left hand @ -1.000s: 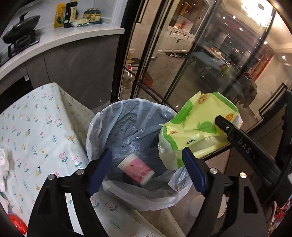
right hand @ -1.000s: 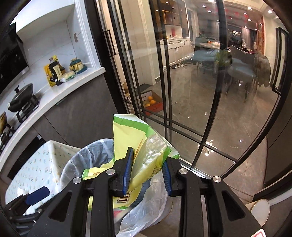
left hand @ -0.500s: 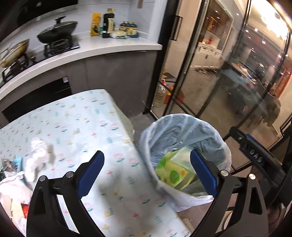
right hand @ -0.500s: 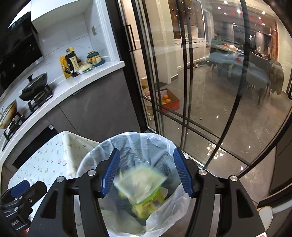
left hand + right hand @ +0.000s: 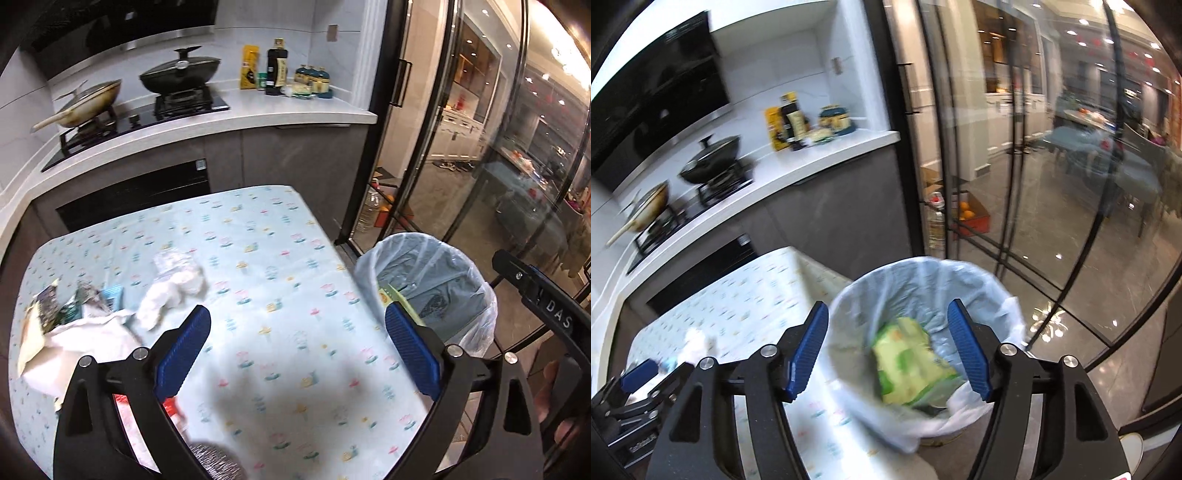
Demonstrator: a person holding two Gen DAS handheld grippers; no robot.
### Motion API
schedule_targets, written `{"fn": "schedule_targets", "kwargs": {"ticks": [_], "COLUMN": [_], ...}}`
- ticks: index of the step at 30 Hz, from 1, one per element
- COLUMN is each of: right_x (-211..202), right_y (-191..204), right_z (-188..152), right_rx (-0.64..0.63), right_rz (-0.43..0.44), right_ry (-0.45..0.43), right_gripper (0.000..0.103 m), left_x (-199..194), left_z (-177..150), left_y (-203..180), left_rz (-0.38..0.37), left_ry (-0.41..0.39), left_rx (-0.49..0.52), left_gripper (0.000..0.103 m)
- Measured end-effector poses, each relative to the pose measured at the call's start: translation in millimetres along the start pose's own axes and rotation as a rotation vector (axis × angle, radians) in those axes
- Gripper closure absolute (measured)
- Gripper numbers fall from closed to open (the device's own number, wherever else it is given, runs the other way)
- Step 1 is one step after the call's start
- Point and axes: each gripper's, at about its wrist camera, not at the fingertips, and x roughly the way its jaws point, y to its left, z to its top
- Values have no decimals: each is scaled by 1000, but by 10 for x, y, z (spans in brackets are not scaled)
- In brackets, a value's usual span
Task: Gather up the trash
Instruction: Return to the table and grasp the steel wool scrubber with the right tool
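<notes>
A bin lined with a pale plastic bag [image 5: 960, 280] stands on the floor at the table's right edge; it also shows in the left wrist view [image 5: 458, 266]. A yellow-green snack bag [image 5: 908, 365] lies inside it. My right gripper [image 5: 890, 347] is open and empty above the bin. My left gripper [image 5: 295, 347] is open and empty above the floral tablecloth [image 5: 258, 258]. Crumpled white tissue [image 5: 173, 291], wrappers [image 5: 70, 306] and a white paper [image 5: 81, 343] lie at the table's left. Something red [image 5: 170, 406] lies under the left finger.
A kitchen counter [image 5: 221, 122] with a stove, pans and bottles runs behind the table. Glass sliding doors [image 5: 461, 166] stand to the right of the bin. A silver roll [image 5: 214, 461] sits at the table's near edge.
The right gripper opened and the snack bag dropped into the bin. The left gripper swung left from over the bin to over the table, bringing the trash pile into view.
</notes>
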Motion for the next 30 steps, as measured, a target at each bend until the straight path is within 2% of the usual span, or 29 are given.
{"fn": "schedule_targets", "kwargs": {"ticks": [10, 17, 20, 24, 30], "right_x": [-220, -290, -282, -238, -120], "right_y": [949, 1524, 1712, 1926, 2042], "right_z": [-550, -1136, -1374, -1659, -1908], "right_rx": [-175, -280, -304, -355, -379], "right_rz": [144, 223, 250, 257, 242], "right_ry": [86, 188, 226, 268, 322], "right_gripper": [35, 35, 31, 26, 19], "left_x": [-332, -532, -583, -617, -639], "left_z": [-496, -929, -1126, -1358, -1614], "left_y": [803, 1432, 1628, 1824, 2041], "left_rz": [103, 161, 174, 185, 175], "left_ry": [52, 90, 112, 137, 166], "left_rx": [-91, -171, -196, -233, -296], "left_gripper": [11, 11, 11, 11, 11]}}
